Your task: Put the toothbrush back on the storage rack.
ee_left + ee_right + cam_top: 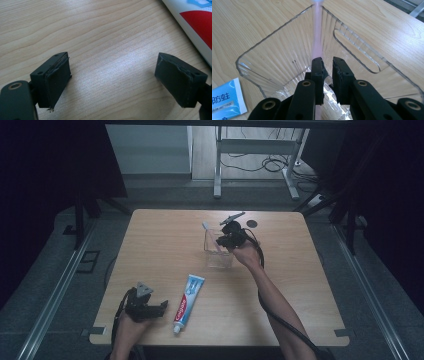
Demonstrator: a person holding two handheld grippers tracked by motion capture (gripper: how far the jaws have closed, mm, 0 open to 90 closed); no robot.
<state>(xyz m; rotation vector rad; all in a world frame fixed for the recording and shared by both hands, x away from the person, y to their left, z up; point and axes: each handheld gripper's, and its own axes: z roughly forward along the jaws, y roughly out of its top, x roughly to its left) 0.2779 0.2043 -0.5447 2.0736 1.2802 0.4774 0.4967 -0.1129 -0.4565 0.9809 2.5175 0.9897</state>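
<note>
high view – step: you look to be setting the brush [212,239] into the cup [218,251]; judge it nearly done, with the paste [188,303] the likely next thing.
high view – right claw: your right claw [226,240] hangs over the cup's rim, near the far middle of the worktop [165,240]; the brush leans up toward the cup's far left corner.
high view – left claw: your left claw [161,308] rests low at the near left edge, just beside the paste, not touching it.
high view – advice: keep the right hand steady above the cup and lift straight up once you let go, so the cup does not tip or slide.
left gripper view – state: left claw [112,82] is spread wide with bare worktop [100,37] between the jaws, holding nothing.
left gripper view – paste: the paste [195,27] lies off to the upper right, outside the jaws and apart from them.
right gripper view – state: right claw [327,72] is nearly pressed together, a narrow gap between the jaws; whether the pads pinch the brush you cannot tell from here.
right gripper view – brush: the pink brush [317,32] runs from the left jaw up along the cup's [267,50] far corner, inside the walls.
right gripper view – advice: open only a little, and let the handle settle against the corner before you withdraw.
</note>
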